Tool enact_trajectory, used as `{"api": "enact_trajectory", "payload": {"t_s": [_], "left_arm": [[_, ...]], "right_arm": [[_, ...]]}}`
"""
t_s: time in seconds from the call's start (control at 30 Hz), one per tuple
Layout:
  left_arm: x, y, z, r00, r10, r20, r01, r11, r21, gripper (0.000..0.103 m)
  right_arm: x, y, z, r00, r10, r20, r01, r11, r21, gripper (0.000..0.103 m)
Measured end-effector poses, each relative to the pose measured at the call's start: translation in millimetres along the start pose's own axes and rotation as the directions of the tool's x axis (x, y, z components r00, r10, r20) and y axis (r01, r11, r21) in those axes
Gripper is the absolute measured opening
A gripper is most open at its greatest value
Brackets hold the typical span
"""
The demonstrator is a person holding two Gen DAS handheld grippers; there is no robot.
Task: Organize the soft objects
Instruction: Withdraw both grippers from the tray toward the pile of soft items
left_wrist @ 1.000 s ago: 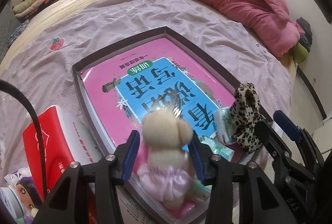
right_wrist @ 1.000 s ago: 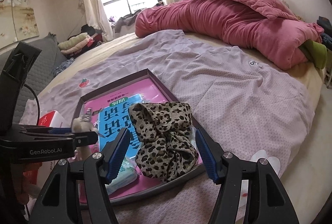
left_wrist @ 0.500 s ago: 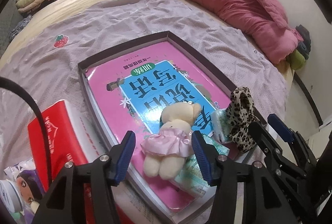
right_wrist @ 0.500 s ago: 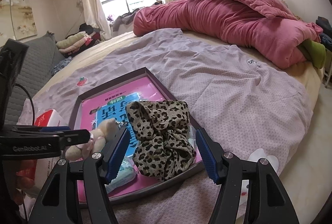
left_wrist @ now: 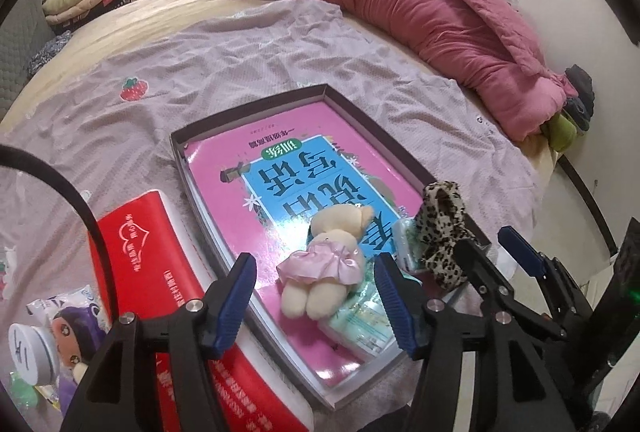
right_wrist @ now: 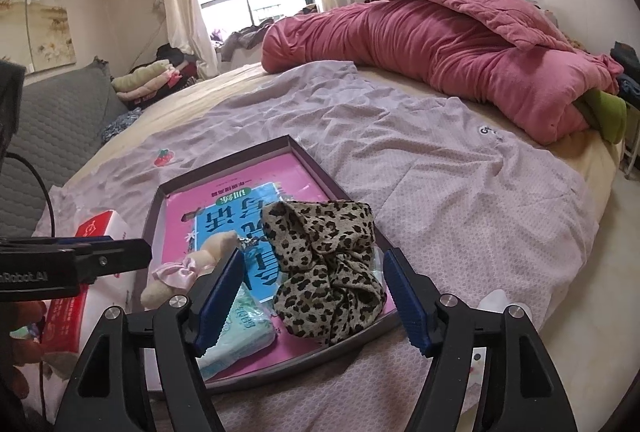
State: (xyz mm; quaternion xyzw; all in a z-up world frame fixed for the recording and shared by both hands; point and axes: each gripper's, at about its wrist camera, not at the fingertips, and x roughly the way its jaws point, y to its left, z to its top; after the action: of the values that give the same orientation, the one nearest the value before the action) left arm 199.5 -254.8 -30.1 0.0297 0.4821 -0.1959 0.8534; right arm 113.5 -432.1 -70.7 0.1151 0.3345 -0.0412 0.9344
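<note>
A shallow dark box (left_wrist: pixel 256 103) (right_wrist: pixel 224 171) lies on the bed with a pink and blue book inside. A small cream plush bear in a pink dress (left_wrist: pixel 326 262) (right_wrist: pixel 188 268) lies on the book. A leopard-print scrunchie (left_wrist: pixel 442 232) (right_wrist: pixel 324 268) sits at the box's right end beside mint tissue packs (left_wrist: pixel 360 324) (right_wrist: pixel 236 332). My left gripper (left_wrist: pixel 316 306) is open, just short of the bear. My right gripper (right_wrist: pixel 312 302) is open, its fingers either side of the scrunchie without touching it.
A red tissue box (left_wrist: pixel 160 296) (right_wrist: pixel 100 232) lies left of the dark box. Small packets and a doll-print item (left_wrist: pixel 60 336) sit at the lower left. A pink duvet (left_wrist: pixel 420 12) (right_wrist: pixel 440 44) is heaped at the far side. The bed edge is on the right.
My left gripper let go of the bear and drew back; the bear now lies flat on the book. The right gripper stayed open around the scrunchie.
</note>
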Motion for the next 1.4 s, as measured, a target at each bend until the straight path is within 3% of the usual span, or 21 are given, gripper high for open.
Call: {"api": "enact_trajectory", "payload": {"t_s": [1.1, 1.4], "left_arm": [[-97.4, 12.7, -54.2, 0.992, 0.081, 0.095, -0.079, 0.997, -0.027, 0.066], [-125.1, 22.1, -61.9, 0.987, 0.100, 0.128, -0.096, 0.995, -0.039, 0.066]], "right_arm": [[-86.0, 45.3, 14.7, 0.992, -0.063, 0.111, 0.075, 0.992, -0.098, 0.075], [-108.9, 58.0, 20.5, 0.988, -0.047, 0.150, 0.065, 0.991, -0.115, 0.075]]}}
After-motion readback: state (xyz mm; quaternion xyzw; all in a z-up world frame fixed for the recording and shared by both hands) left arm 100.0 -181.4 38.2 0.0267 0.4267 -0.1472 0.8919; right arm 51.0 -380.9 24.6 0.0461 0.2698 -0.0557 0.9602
